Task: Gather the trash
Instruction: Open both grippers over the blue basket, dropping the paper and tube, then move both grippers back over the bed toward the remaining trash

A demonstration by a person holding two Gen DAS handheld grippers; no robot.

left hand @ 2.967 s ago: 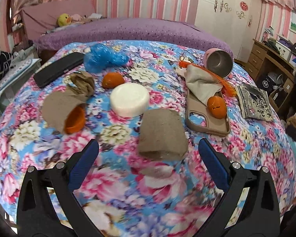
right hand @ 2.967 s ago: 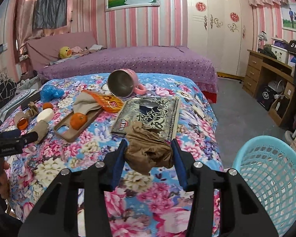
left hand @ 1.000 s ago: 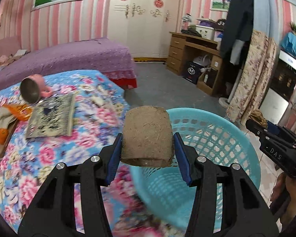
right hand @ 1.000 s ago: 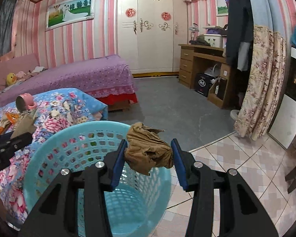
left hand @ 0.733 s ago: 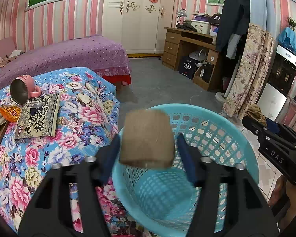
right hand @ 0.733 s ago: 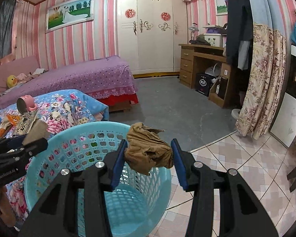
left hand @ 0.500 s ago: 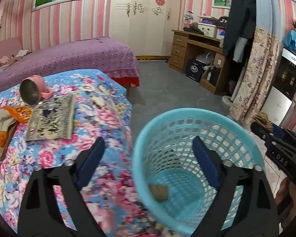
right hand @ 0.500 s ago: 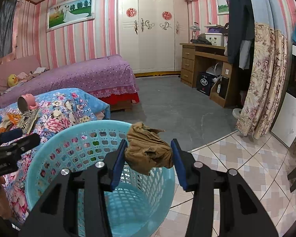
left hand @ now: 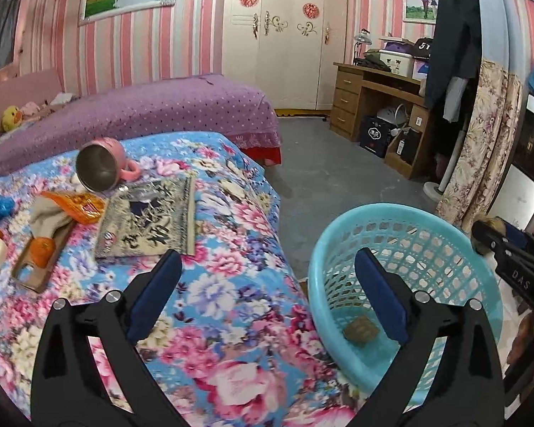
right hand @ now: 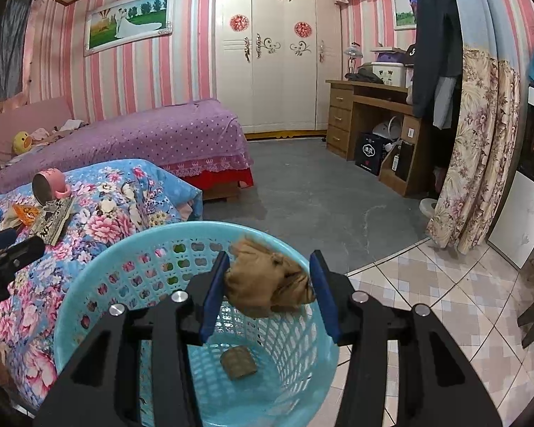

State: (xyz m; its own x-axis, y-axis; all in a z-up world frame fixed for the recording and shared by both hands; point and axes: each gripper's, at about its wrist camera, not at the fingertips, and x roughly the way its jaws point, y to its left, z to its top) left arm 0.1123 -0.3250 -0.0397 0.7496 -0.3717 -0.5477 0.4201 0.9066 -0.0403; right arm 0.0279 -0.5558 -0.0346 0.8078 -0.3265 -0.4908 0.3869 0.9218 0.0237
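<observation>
With your right gripper (right hand: 268, 295) clamped on the crumpled brown wad (right hand: 267, 286) mid-frame, spread its jaws squarely over the blue basket (right hand: 89, 284), while your left gripper (left hand: 267, 302) opens empty, the brown roll (left hand: 360, 328) lying inside.

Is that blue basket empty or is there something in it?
Not empty. One brown roll lies on the bottom of the basket; nothing else shows inside.

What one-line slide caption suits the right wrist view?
Right gripper holds a crumpled brown wad over the turquoise basket, where a brown roll already lies.
</observation>
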